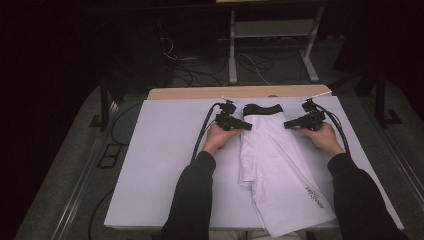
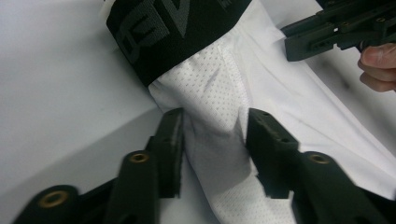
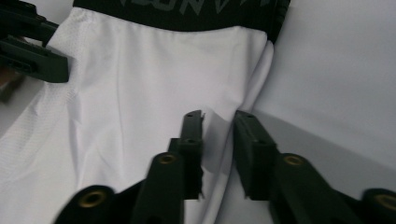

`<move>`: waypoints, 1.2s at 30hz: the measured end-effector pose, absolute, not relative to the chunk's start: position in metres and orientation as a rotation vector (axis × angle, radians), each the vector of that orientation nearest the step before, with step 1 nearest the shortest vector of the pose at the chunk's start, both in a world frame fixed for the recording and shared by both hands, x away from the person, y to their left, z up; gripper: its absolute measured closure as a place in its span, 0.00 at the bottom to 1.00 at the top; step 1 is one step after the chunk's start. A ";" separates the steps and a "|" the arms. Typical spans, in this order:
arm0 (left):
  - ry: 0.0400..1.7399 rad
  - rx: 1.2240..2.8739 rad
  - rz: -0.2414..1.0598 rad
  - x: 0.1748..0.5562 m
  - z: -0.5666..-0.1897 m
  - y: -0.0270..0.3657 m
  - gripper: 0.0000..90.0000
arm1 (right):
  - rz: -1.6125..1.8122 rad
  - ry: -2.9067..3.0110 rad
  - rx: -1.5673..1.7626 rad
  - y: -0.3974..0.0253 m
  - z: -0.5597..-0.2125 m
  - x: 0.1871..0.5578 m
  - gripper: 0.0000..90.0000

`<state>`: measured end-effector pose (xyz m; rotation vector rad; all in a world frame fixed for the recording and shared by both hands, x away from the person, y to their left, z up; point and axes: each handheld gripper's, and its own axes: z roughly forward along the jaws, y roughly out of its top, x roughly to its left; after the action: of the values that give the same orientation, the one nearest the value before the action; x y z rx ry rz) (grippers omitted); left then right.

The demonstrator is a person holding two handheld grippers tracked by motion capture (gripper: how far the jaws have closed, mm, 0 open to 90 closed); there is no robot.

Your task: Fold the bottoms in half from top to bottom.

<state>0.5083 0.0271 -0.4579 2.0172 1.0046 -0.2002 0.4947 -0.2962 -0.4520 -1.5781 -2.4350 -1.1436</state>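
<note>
A white garment point(image 1: 280, 165) with a black waistband point(image 1: 262, 108) lies lengthwise on the white table point(image 1: 160, 150), waistband at the far end. My left gripper point(image 1: 248, 126) is at the garment's left edge just below the waistband. In the left gripper view its jaws point(image 2: 212, 123) pinch a raised ridge of white mesh fabric point(image 2: 215, 93) under the waistband point(image 2: 154, 32). My right gripper point(image 1: 286, 124) is at the opposite edge. In the right gripper view it point(image 3: 218, 121) holds a fold of the white cloth point(image 3: 140, 84) beside the waistband point(image 3: 187, 11).
A wooden strip point(image 1: 200, 93) runs along the table's far edge. Behind it stand a metal table frame point(image 1: 270, 30) and loose cables on the floor point(image 1: 200, 70). The garment's lower end point(image 1: 295, 220) reaches the near table edge. Bare tabletop lies to the left.
</note>
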 end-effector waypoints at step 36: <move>0.944 1.954 -0.120 0.475 -0.436 0.023 0.97 | -1.331 -2.482 -1.528 -0.298 -0.430 0.463 0.98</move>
<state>0.4753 0.0226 -0.4361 1.9537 0.9439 -0.1196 0.4634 -0.2985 -0.4298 -1.5283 -2.4817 -1.3309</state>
